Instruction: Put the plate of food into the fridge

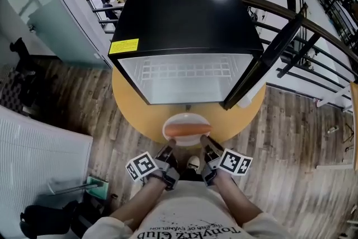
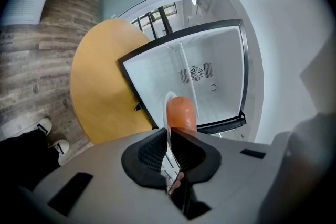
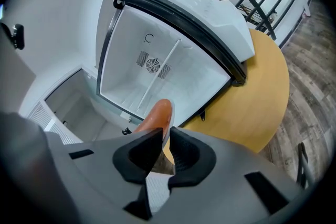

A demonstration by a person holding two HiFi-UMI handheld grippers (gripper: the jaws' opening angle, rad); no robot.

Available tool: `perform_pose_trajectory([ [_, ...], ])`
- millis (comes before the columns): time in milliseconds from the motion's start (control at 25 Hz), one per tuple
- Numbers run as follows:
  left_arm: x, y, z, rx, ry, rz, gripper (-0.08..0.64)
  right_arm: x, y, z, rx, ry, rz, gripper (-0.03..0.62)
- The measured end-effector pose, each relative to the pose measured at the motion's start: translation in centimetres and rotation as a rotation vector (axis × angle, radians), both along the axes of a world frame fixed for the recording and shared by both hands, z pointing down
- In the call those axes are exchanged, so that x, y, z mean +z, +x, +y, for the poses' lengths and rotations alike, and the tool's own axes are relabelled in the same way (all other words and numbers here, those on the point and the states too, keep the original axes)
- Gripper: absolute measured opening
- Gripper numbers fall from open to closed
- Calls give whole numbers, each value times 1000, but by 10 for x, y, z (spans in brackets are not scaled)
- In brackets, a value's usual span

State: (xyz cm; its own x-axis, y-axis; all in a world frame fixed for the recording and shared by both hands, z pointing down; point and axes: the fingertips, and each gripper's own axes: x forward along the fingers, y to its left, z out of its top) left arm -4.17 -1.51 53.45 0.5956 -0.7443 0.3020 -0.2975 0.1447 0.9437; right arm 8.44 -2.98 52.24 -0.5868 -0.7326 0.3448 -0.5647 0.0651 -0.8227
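Nearest the person, the left gripper [image 1: 169,146] and the right gripper [image 1: 206,143] each have their jaws pinched nearly shut on opposite edges of the white plate [image 1: 187,120], which carries an orange sausage [image 1: 187,130]. The plate hangs between them over the near edge of the round yellow counter [image 1: 126,101]. Beyond it sits the black fridge [image 1: 187,19], its door [image 1: 274,59] open to the right and a wire shelf [image 1: 187,70] inside

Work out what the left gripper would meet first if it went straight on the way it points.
Carrying the plate, it would probably strike the fridge floor below the wire shelf; nothing shows between, but depth is unclear.
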Motion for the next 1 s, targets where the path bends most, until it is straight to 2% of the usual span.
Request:
perform_pose_trajectory([
  [520, 13, -10, -49, 50, -14, -2, 40, 14, -9, -41, 64, -22, 16, 60],
  [1000, 36, -18, -92, 33, -30, 1, 40, 35, -17, -85, 59, -28, 28, 61],
])
